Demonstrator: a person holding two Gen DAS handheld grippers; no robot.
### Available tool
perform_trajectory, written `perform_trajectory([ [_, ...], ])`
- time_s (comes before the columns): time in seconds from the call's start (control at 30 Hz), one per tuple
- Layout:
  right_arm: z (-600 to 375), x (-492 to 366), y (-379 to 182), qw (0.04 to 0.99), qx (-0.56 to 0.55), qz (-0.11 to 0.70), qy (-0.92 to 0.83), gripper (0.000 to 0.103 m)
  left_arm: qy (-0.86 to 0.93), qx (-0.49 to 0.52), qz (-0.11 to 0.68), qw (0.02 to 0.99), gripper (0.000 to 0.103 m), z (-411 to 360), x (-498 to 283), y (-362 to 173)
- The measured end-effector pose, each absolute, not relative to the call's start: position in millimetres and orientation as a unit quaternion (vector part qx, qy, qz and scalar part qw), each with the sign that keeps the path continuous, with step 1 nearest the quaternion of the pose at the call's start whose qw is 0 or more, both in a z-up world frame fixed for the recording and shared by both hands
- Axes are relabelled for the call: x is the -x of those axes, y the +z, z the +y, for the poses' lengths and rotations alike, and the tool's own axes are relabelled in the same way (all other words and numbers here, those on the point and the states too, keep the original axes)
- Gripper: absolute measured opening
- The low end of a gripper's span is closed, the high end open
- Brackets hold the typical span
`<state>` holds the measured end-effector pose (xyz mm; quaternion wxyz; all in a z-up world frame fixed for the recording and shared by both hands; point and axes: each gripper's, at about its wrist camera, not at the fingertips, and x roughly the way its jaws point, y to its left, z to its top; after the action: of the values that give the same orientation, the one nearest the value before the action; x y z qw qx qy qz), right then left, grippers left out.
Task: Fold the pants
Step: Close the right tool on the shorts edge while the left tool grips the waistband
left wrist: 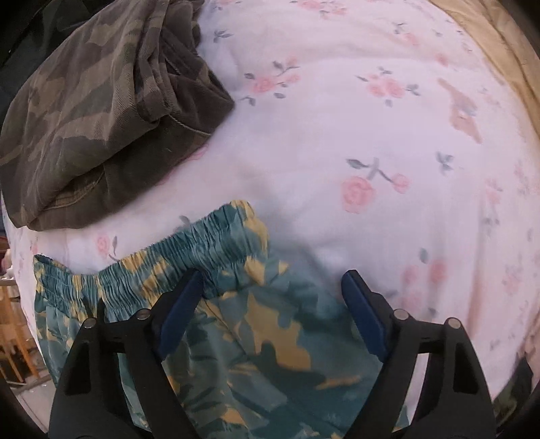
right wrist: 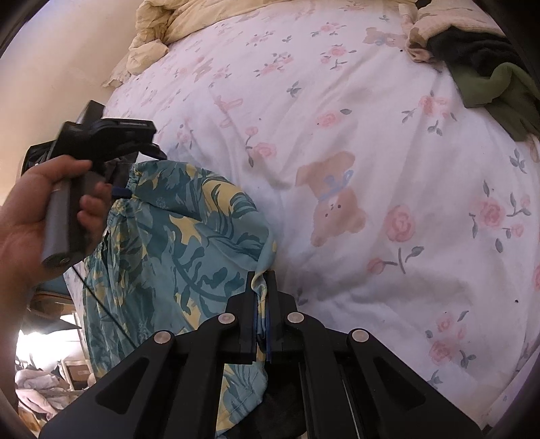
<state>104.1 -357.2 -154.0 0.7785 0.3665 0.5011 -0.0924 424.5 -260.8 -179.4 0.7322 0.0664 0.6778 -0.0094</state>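
Observation:
The teal and yellow leaf-print pants lie on the flowered bed sheet, elastic waistband toward the far left. My left gripper is open, its blue pads just above the fabric near the waistband, holding nothing. In the right wrist view the pants bulge up from the bed. My right gripper is shut on a fold of the pants' edge. The left gripper, held by a hand, is at the waistband on the left.
Camouflage pants lie bunched at the far left of the bed. A cream blanket is piled at the head, and dark and green clothes lie at the far right. The bed's left edge drops to a cluttered floor.

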Motion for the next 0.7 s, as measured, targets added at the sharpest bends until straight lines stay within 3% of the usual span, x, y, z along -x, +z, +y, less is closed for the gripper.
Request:
perform_trajectory([
  [0.1, -357.2, -104.1, -155.7, 0.775, -0.370, 0.505, -0.090, 0.002, -0.006, -0.077, 0.675, 0.734, 0.073, -265.6, -426.1, -181.0],
  [0.17, -354.5, -104.9, -155.3, 0.776, -0.366, 0.506, -0.089, 0.002, -0.009, -0.096, 0.666, 0.740, 0.053, -271.7, -424.1, -177.2],
  [0.23, -354.2, -105.3, -154.2, 0.777, -0.364, 0.506, -0.088, 0.002, -0.010, -0.114, 0.660, 0.742, 0.023, -276.2, -418.6, -174.9],
  [0.3, -353.4, -105.3, -152.6, 0.779, -0.363, 0.504, -0.087, 0.002, -0.010, -0.120, 0.657, 0.744, 0.013, -274.1, -420.5, -171.8],
  [0.7, -325.6, -103.3, -111.7, 0.827, -0.308, 0.469, -0.026, 0.002, -0.059, -0.066, 0.656, 0.749, 0.009, -236.5, -437.1, -110.8],
])
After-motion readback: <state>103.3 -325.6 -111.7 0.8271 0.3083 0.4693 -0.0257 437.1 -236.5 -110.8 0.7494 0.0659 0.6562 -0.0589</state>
